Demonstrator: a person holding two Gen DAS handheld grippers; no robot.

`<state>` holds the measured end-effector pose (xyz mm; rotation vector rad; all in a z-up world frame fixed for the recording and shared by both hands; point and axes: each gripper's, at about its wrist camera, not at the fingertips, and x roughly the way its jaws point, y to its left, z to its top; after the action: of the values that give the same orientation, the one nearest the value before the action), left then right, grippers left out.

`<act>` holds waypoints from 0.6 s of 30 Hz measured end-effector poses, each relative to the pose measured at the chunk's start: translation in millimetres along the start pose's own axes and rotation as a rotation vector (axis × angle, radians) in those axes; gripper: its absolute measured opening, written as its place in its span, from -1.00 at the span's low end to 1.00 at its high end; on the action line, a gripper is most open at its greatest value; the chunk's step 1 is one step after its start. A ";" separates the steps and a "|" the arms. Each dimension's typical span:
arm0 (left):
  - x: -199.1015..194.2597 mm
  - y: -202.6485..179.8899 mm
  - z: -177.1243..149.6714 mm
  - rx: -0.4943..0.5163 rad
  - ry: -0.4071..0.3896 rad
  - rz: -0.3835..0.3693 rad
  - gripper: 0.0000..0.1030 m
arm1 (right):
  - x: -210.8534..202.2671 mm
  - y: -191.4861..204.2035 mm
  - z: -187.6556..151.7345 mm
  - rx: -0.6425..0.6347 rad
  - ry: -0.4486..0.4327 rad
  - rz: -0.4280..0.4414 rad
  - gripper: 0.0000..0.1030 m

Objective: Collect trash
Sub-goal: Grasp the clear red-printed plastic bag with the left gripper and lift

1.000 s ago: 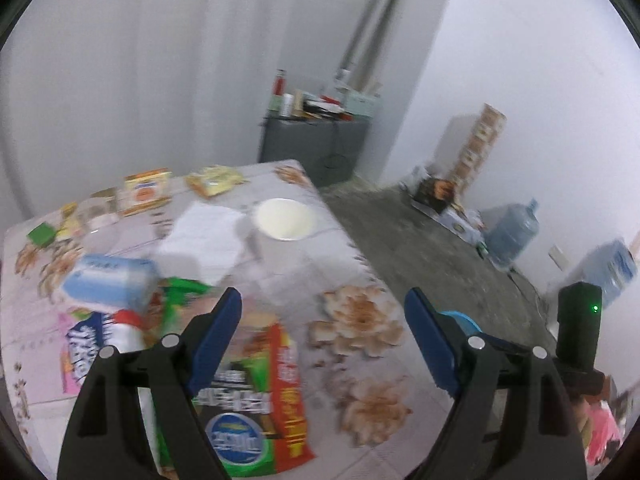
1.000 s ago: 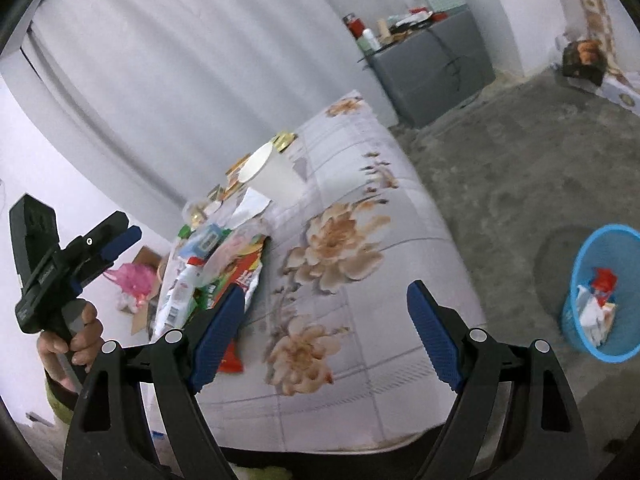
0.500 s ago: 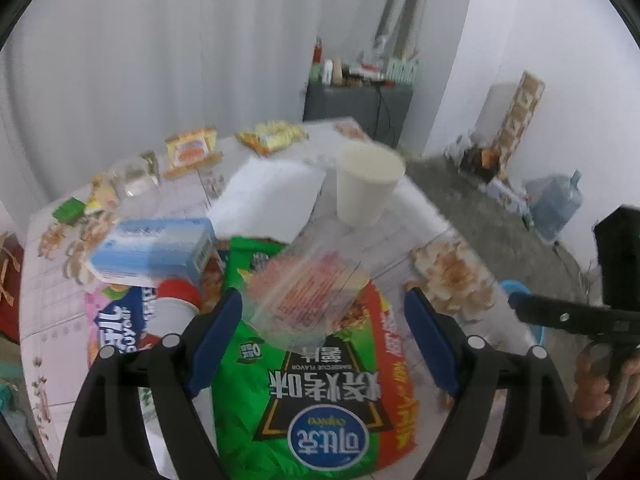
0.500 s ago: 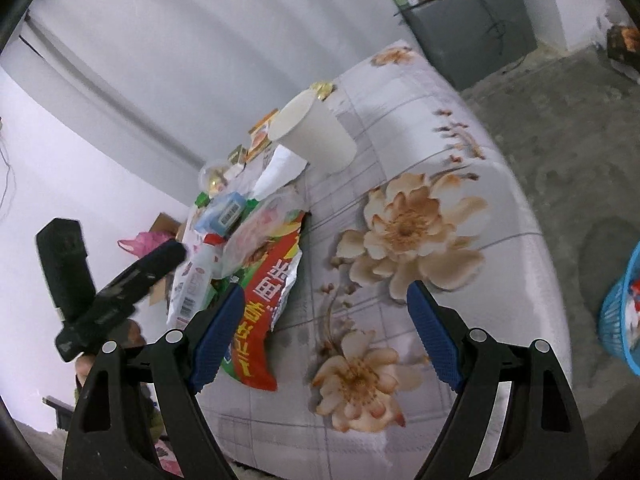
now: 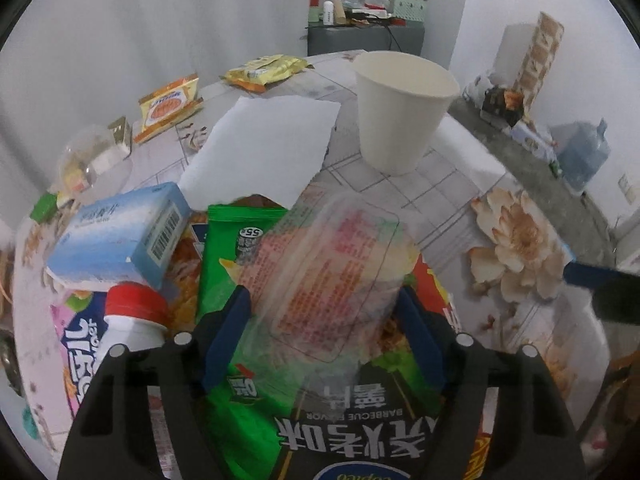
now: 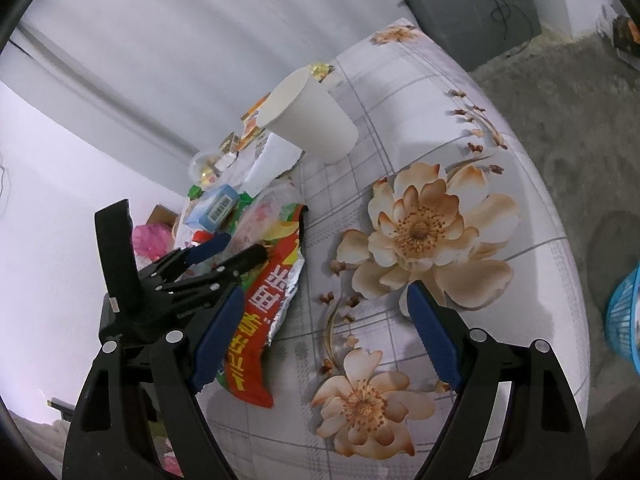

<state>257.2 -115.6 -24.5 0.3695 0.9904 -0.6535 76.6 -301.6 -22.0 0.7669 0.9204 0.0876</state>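
- Between our left gripper point(image 5: 324, 312) fingers lies a clear plastic tray point(image 5: 332, 276), resting on the green-and-red chip bag point(image 5: 256, 364); the jaws have just been closing, and we cannot tell whether the pads touch it.
- Far beyond stands a white paper cup point(image 5: 402, 112).
- Our right gripper point(image 6: 324, 328) gapes wide and empty over the flowered tablecloth point(image 6: 420, 220).
- Far right on the floor sits a blue basket point(image 6: 626, 316).

One paper cup point(image 5: 404, 108), one blue carton point(image 5: 116, 240), perhaps four snack bags point(image 5: 256, 360).
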 end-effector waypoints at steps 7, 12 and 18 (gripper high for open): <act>-1.0 8.7 0.4 -0.042 -0.008 -0.036 0.12 | -0.1 1.8 -1.5 0.004 0.004 0.009 0.54; -3.3 11.8 1.6 -0.055 -0.016 -0.043 -0.09 | -4.7 1.4 -2.0 0.008 -0.005 0.014 0.54; -13.2 16.8 1.6 -0.066 -0.034 -0.040 -0.43 | -11.8 0.9 1.6 0.012 -0.021 0.024 0.54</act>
<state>264.3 -99.4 -12.4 0.2805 0.9867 -0.6602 70.6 -306.3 -12.8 0.7882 0.8930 0.0950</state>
